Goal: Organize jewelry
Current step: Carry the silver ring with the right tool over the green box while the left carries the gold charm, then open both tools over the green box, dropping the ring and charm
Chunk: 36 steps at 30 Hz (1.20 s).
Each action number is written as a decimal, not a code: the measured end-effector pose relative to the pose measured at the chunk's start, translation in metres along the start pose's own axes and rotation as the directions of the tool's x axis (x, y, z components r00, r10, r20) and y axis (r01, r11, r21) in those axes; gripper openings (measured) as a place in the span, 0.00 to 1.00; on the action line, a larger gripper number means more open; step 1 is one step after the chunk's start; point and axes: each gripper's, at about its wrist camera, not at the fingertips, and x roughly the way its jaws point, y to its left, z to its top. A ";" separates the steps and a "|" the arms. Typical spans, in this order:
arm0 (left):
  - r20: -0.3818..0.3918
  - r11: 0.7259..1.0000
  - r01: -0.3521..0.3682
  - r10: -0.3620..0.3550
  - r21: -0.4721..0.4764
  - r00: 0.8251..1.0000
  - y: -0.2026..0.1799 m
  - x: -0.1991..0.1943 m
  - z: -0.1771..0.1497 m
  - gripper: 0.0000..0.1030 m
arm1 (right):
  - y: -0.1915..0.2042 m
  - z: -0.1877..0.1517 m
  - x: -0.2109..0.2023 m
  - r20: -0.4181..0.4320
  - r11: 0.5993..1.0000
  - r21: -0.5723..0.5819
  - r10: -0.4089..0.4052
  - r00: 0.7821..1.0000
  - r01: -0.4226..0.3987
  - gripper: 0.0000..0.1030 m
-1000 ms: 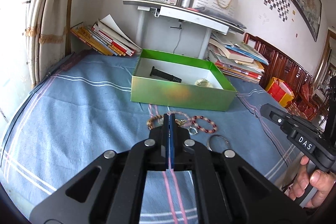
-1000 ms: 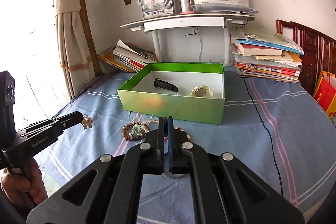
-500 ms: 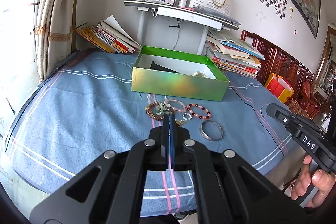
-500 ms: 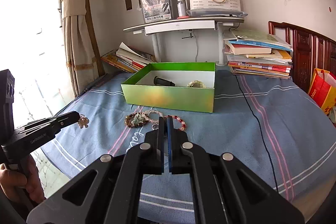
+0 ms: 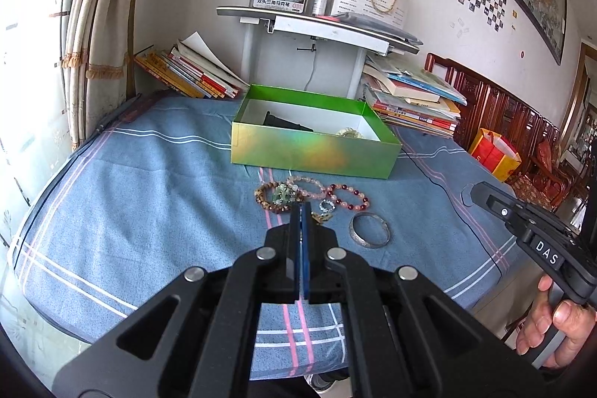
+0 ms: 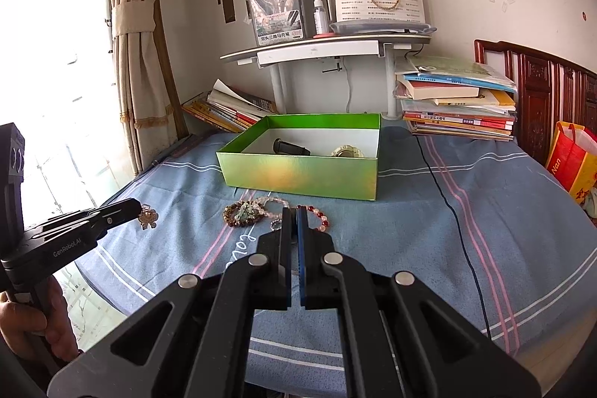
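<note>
Above blue bedspread point(image 5: 149, 189), both grippers tilted downward, closed: left gripper point(image 5: 301, 211) empty, right gripper point(image 6: 293, 215) empty.

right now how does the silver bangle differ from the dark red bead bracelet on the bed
The silver bangle is one solid metal band; the dark red bead bracelet is a string of separate round beads, some paler. The bangle lies alone, nearest the bed's front edge; the bead bracelet lies closer to the green box, right beside the other bracelets. Both lie flat on the blue bedsheet, outside the box, and neither is held.

Glossy green box point(image 5: 313, 152) (iridescent), shiny metal bangle point(image 5: 369, 231)
</note>
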 end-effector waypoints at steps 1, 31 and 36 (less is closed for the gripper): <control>0.000 1.000 0.000 0.000 0.000 1.000 0.000 0.000 0.000 0.01 | -0.001 0.000 0.000 -0.001 1.000 0.001 0.000 1.000 0.000 0.03; -0.039 0.997 -0.056 0.058 0.058 0.998 0.021 0.190 0.162 0.01 | -0.065 0.124 0.179 -0.006 0.999 0.014 -0.049 0.999 0.049 0.03; -0.089 0.997 -0.074 0.077 0.037 0.993 0.037 0.246 0.170 0.01 | -0.081 0.139 0.231 -0.043 0.998 0.016 -0.062 0.997 0.063 0.03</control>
